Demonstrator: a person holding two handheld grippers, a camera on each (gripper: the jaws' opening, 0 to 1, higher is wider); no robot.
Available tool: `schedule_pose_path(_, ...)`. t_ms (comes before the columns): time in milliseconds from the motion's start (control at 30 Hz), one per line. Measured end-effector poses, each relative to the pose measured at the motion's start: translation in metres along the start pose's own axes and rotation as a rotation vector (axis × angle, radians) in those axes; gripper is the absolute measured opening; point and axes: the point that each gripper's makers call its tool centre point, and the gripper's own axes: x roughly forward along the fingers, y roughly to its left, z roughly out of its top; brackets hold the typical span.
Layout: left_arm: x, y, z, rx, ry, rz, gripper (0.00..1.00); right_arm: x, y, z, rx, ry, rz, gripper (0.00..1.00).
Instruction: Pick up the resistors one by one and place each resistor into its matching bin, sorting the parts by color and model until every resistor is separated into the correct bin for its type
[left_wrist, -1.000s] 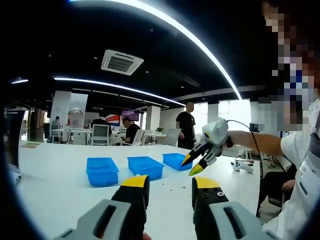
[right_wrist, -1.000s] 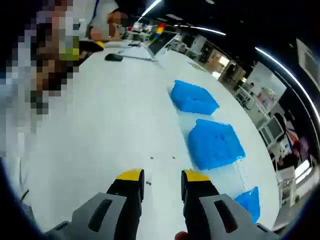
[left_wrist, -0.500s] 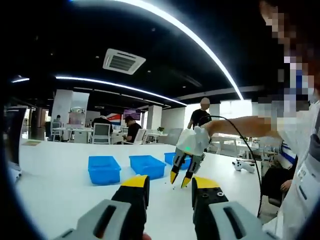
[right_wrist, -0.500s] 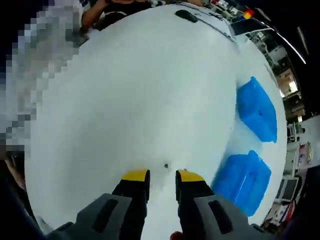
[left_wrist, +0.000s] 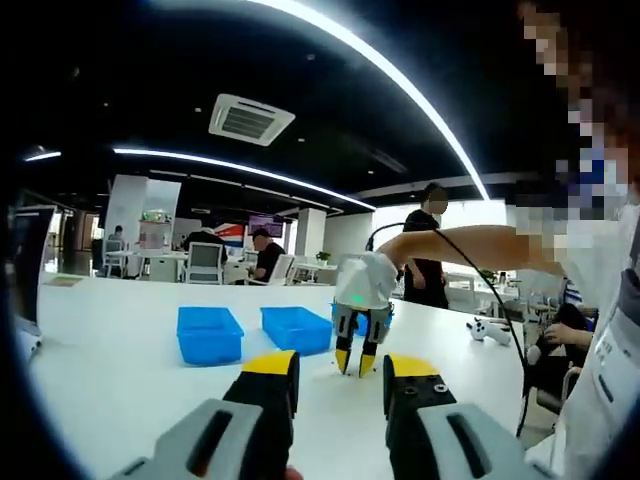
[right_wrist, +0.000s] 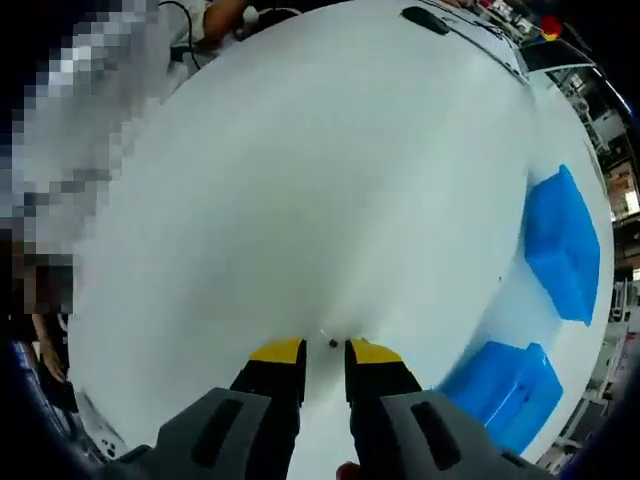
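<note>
The right gripper (right_wrist: 326, 350) (jaws narrowed, not clenched) points down at a resistor (right_wrist: 333, 343) on the open white table (right_wrist: 300, 180), blue bins (right_wrist: 560, 245) far right.

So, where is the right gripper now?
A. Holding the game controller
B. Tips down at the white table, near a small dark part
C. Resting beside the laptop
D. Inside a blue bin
B: the right gripper points at the white table, a small dark part between its tips.
</note>
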Motion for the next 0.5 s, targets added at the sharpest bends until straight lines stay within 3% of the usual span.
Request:
schedule_pose_path(133,0.0,0.0,0.0,0.002,0.001,-0.001,0.35,0.001,-0.012,-0.001,0.047,-0.021,-0.013,0.05)
schedule_pose_path(200,0.0,0.0,0.001,0.001,-0.001,0.0,0.35,0.001,-0.01,0.0,0.056,-0.021,-0.002,0.05)
schedule_pose_path(300,0.0,0.0,0.001,0.001,-0.003,-0.001,0.35,0.001,-0.008,0.0,0.033,-0.018,-0.021,0.05)
schedule_pose_path(500,-0.001,-0.003,0.003,0.005,-0.006,-0.009,0.35,0.001,-0.007,0.0,0.068,-0.051,-0.077,0.04)
